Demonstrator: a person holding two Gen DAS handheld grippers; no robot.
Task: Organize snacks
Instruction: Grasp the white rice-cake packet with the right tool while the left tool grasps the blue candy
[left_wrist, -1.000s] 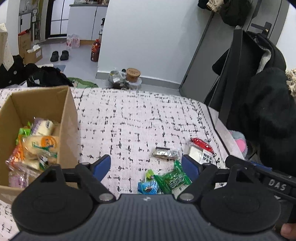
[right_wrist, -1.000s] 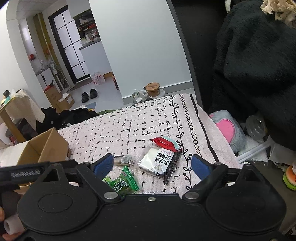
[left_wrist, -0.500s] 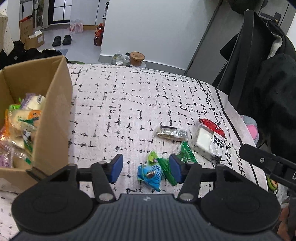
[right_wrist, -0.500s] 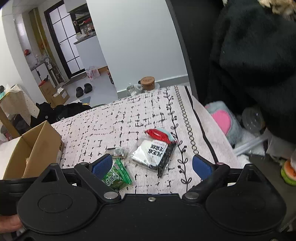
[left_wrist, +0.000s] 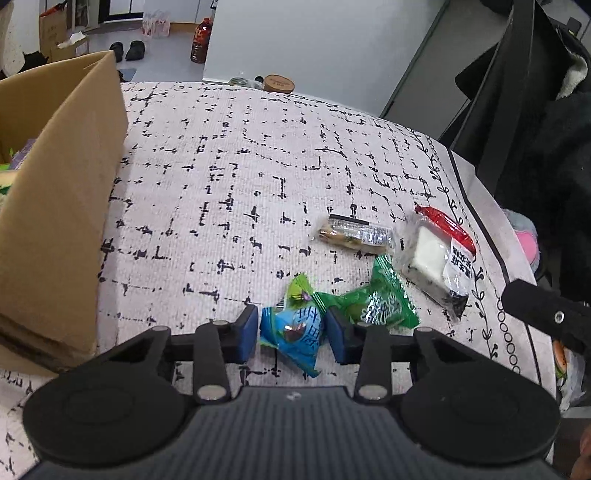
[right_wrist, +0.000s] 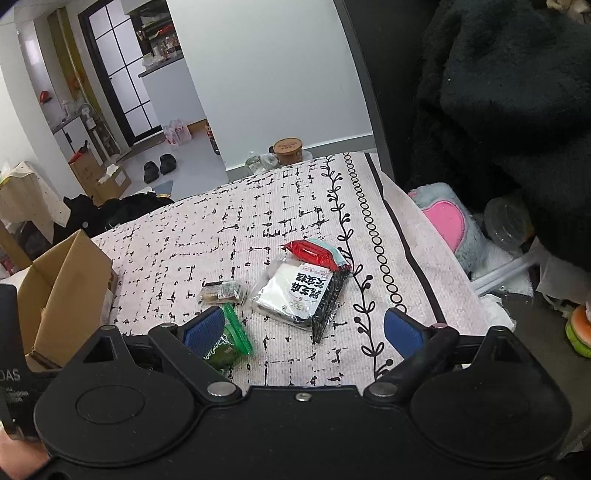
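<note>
Closing left hand-held gripper (left_wrist: 291, 334) around blue snack packet (left_wrist: 293, 332), long side pointing away toward the green packet (left_wrist: 376, 304). Near end hidden. Right hand-held gripper (right_wrist: 304, 326) wide open, holding nothing.

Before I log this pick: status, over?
Left tool closing around blue snack packet. Right tool open, empty. Green packet touching the blue one.

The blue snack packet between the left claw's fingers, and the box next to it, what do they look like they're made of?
Blue snack packet: apparently thin plastic film with a glossy finish; it crinkles, catches light and has a crimped end. Box: brown corrugated cardboard, matte; its flat flap and layered bottom edge show this. The left claw is closing around the packet.
</note>
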